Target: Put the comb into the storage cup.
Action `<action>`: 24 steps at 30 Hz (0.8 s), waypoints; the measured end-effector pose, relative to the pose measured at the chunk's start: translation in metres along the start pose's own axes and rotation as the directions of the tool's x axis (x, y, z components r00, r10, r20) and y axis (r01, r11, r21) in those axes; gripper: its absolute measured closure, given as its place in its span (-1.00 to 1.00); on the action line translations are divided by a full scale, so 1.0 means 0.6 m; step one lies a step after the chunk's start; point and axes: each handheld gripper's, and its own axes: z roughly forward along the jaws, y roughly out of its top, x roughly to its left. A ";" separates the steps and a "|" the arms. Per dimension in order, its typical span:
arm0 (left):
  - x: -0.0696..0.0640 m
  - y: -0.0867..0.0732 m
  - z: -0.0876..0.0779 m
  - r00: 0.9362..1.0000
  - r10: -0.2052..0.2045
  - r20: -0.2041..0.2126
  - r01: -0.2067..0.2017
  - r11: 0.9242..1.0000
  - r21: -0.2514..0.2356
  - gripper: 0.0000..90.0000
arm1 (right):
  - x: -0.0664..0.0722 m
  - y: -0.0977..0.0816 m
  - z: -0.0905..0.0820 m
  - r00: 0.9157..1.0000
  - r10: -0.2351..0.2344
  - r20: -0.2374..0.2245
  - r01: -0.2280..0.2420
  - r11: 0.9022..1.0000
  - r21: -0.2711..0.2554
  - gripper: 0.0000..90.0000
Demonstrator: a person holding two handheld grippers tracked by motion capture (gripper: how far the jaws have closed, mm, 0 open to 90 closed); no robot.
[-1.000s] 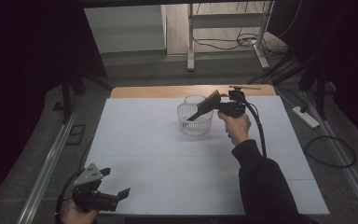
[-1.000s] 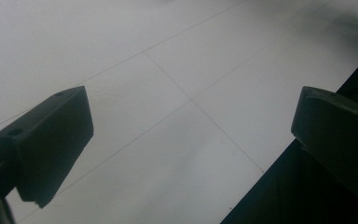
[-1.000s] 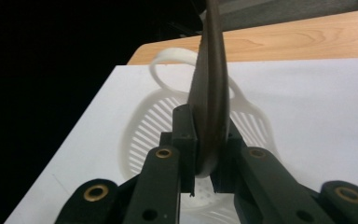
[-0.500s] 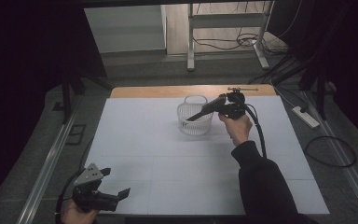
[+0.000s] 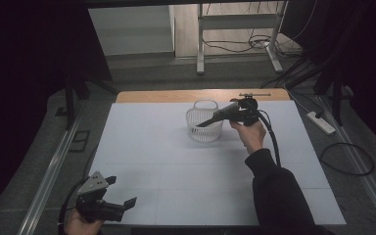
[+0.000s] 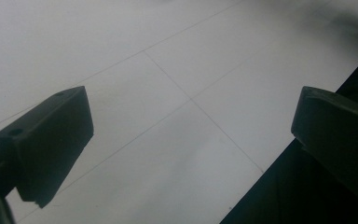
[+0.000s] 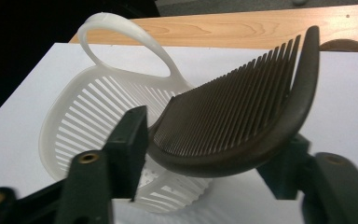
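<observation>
A white sheet (image 5: 176, 161) marked with faint grid lines is seen covering the table, a bare wooden strip (image 5: 176, 95) left at twelve o'clock; dark floor and cables lie beyond. At seven o'clock the left gripper (image 5: 122, 203) is held with jaws wide, nothing between them. Past centre, a white slatted basket (image 5: 203, 128) stands upright. A dark comb (image 7: 242, 126) is seen above its rim, lying between the just-opened jaws of the right gripper (image 7: 209, 154). Open sheet surrounds the basket

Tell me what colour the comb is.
Dark brown comb, clearest in the right gripper view.
</observation>
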 end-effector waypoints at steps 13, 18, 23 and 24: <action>0.002 0.000 0.000 1.000 -0.010 0.000 0.010 1.000 0.000 -1.00 | 0.010 -0.002 -0.002 0.997 -0.067 -0.023 0.068 0.997 0.043 -0.57; 0.002 0.000 -0.001 1.000 -0.014 0.004 0.014 1.000 -0.005 -1.00 | 0.011 -0.002 -0.005 0.996 -0.073 -0.043 0.075 0.996 0.051 -0.59; 0.003 0.000 -0.001 1.000 -0.015 0.005 0.015 1.000 -0.005 -1.00 | 0.014 -0.003 -0.008 0.993 -0.110 -0.033 0.111 0.992 0.064 -0.66; 0.002 0.000 -0.001 1.000 -0.015 0.005 0.015 1.000 -0.004 -1.00 | 0.015 -0.003 -0.008 0.993 -0.113 -0.032 0.115 0.991 0.067 -0.67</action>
